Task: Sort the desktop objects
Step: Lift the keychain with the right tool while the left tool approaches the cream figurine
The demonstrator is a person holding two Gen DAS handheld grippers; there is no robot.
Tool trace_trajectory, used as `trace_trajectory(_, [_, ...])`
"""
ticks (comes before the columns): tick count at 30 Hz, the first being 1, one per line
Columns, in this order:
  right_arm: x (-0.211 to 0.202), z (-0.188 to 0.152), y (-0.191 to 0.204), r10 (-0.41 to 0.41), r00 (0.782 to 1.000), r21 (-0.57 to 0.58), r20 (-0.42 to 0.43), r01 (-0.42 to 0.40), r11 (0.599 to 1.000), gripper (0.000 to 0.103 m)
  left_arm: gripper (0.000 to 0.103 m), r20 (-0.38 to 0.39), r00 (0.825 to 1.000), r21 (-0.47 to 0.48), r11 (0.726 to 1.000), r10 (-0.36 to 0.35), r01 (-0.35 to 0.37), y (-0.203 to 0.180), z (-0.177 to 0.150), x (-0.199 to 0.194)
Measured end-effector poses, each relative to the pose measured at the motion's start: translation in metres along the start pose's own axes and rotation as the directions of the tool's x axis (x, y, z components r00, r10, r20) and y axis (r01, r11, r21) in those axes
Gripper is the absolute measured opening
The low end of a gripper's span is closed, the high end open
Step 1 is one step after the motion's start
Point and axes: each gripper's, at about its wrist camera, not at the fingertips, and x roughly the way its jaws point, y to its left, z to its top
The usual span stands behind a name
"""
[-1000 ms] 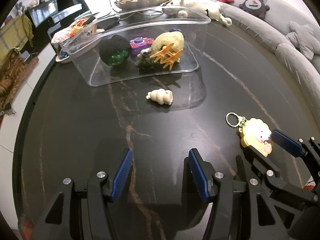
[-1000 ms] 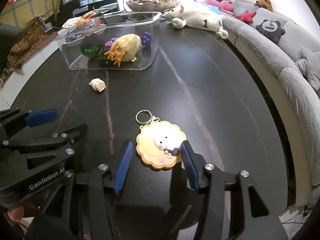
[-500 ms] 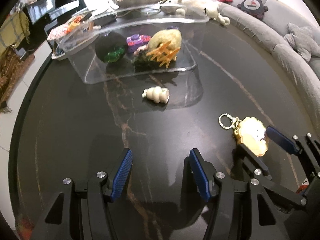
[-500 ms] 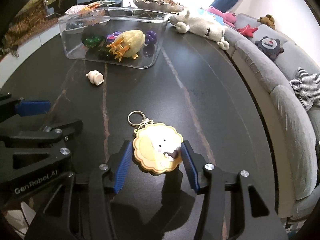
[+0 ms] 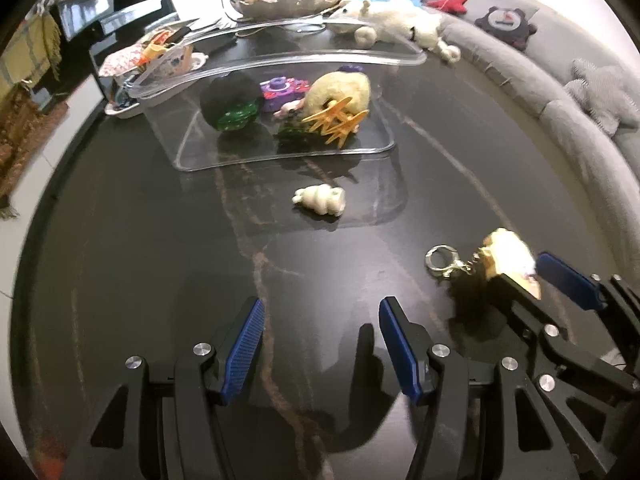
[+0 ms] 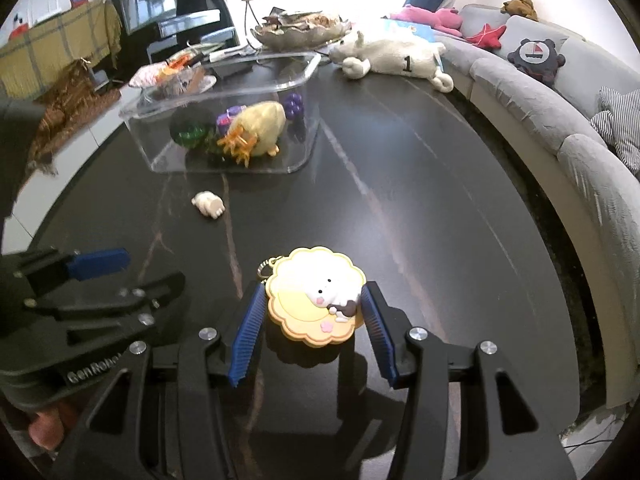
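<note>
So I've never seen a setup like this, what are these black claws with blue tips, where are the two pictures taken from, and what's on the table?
There is no robot here. A person holds a two-finger gripper in each hand, and each gripper carries a wide-angle camera that looks forward along its blue-padded fingers. So one picture is from the left gripper, the other from the right gripper, and each also catches the other one at its edge.

They work over a dark table. On it stands a clear bin with small toys inside, and in front of the bin lies a small cream toy. A white plush lies further back.

The right gripper is closed on a yellow keychain, raised off the table in the left view. The left gripper is open and holds nothing.
</note>
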Motion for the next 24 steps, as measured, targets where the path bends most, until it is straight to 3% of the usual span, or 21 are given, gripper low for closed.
trace_trajectory(4, [-0.007,0.009,0.002,0.011,0.999,0.025,0.038,-0.012,1.0,0.047,0.058,0.043,0.997,-0.02,0.998,-0.061,0.062,0.009,0.005,-0.01])
trace_trajectory(9, [-0.007,0.017,0.003,0.017,0.998,0.034,0.061,-0.019,0.999,0.047,0.068,0.052,0.998,-0.011,0.999,-0.047,0.047,0.013,0.017,-0.007])
trace_trajectory(16, [0.003,0.028,0.004,0.004,0.998,0.024,0.066,-0.005,1.0,0.047,0.068,0.071,0.997,0.042,0.999,-0.004,0.001,0.006,0.036,0.005])
trace_trajectory(18, [0.006,0.03,0.002,0.008,0.998,0.027,0.07,-0.01,1.0,0.037,0.068,0.083,0.997,0.045,0.999,-0.004,0.0,0.006,0.04,0.006])
trace_trajectory(24, [0.014,0.036,0.002,-0.006,0.997,0.013,0.076,0.005,1.0,0.037,0.068,0.076,0.997,0.071,0.997,0.003,-0.009,0.005,0.05,0.016])
